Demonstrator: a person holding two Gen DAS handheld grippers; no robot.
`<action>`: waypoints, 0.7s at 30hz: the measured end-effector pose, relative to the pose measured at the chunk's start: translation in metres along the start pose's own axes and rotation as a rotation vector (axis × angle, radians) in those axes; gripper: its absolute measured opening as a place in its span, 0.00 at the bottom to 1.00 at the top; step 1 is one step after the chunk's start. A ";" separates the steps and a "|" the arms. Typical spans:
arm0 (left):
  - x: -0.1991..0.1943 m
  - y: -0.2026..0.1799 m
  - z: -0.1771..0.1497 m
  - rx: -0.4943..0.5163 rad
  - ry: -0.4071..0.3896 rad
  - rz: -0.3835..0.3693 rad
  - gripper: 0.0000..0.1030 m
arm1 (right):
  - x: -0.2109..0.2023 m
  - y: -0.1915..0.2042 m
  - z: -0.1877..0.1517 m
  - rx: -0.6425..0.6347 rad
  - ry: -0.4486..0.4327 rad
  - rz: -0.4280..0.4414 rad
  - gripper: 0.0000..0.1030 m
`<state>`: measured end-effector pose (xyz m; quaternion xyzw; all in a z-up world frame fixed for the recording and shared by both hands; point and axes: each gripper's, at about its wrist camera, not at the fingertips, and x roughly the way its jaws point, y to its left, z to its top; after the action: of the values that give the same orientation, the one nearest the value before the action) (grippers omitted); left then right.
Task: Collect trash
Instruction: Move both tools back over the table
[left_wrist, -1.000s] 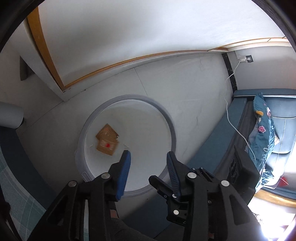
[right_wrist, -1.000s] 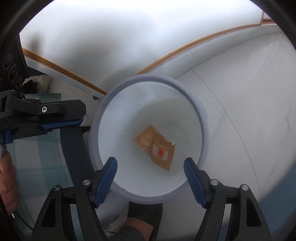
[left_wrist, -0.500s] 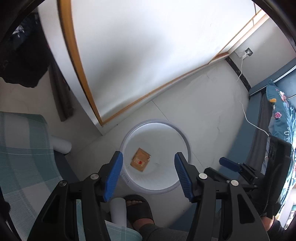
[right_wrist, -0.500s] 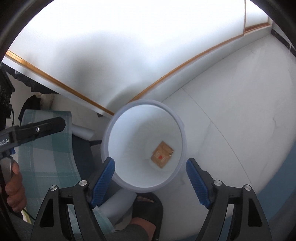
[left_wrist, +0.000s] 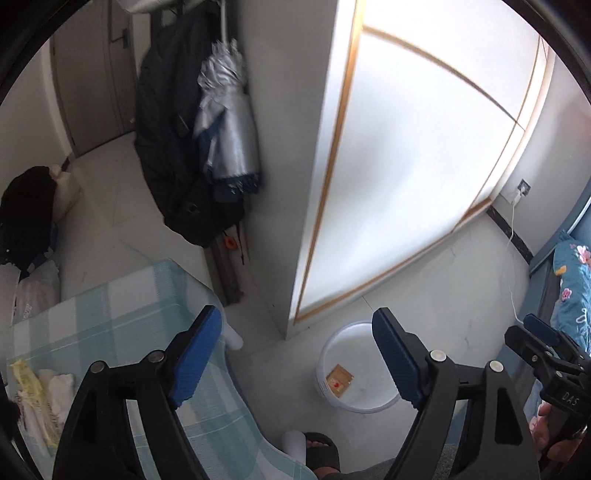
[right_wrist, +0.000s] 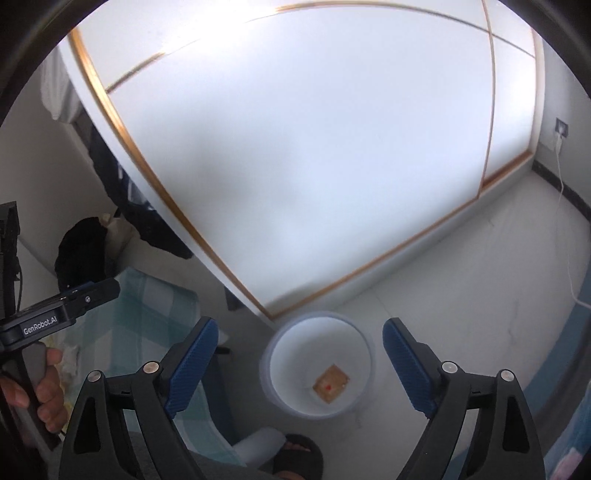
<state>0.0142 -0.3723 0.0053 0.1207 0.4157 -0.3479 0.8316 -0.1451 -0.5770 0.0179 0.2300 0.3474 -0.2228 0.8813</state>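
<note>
Clothing, a dark coat and silver umbrella, hangs beyond the checked-cloth counter. Brown square wrapper lies inside the round white bin on the floor. Left tool and right tool hover high, fingers apart, empty.

The floor is pale, glossy tile with thin grout lines. A tall white wardrobe with gold-trimmed sliding panels stands along it, brightly lit from the upper side. Beside the wardrobe's end, a black coat and a folded silver-and-blue umbrella hang together. A worktop covered in a light-blue checked cloth occupies the lower left. A white cable runs down from a wall socket on the far wall.
</note>
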 end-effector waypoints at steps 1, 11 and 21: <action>-0.011 0.006 0.001 -0.009 -0.025 0.010 0.82 | -0.010 0.009 0.005 -0.016 -0.026 0.009 0.89; -0.105 0.070 -0.013 -0.131 -0.247 0.164 0.96 | -0.094 0.119 0.012 -0.208 -0.248 0.212 0.94; -0.171 0.146 -0.049 -0.233 -0.359 0.347 0.97 | -0.113 0.226 -0.018 -0.319 -0.303 0.404 0.96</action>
<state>0.0130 -0.1604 0.0943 0.0299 0.2720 -0.1659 0.9474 -0.1039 -0.3612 0.1441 0.1171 0.1899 -0.0171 0.9747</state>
